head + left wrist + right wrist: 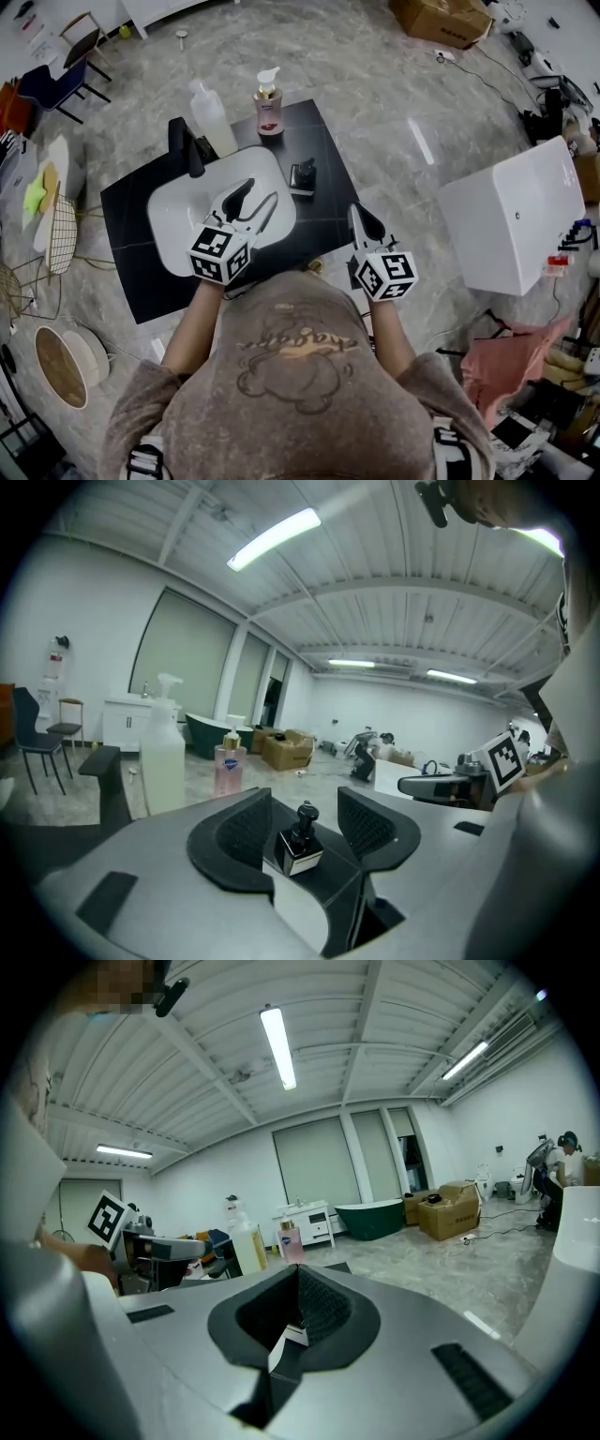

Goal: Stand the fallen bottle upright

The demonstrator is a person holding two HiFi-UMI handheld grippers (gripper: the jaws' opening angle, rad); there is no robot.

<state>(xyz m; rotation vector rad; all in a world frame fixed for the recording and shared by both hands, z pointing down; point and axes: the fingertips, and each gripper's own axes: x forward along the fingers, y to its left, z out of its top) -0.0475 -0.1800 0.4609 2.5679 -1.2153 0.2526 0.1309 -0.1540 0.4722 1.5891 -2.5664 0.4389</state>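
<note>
A small black bottle (302, 176) with a pale base stands upright on the black counter (319, 141), just right of the white basin (178, 216). In the left gripper view this small bottle (299, 841) shows through the gap of the jaws, beyond the tips and untouched. My left gripper (260, 192) (302, 803) hovers over the basin, open and empty. My right gripper (360, 212) (298, 1274) is shut with nothing in it, near the counter's front right corner. A pink pump bottle (268, 103) (228, 764) and a tall clear bottle (211, 117) (163, 752) stand upright at the back.
A black faucet (189, 148) rises at the basin's back left. A large white box (516, 225) stands to the right, a cardboard box (441, 19) far behind. Chairs (56, 84) and a wire rack (58, 234) are on the left; cables and clutter lie at right.
</note>
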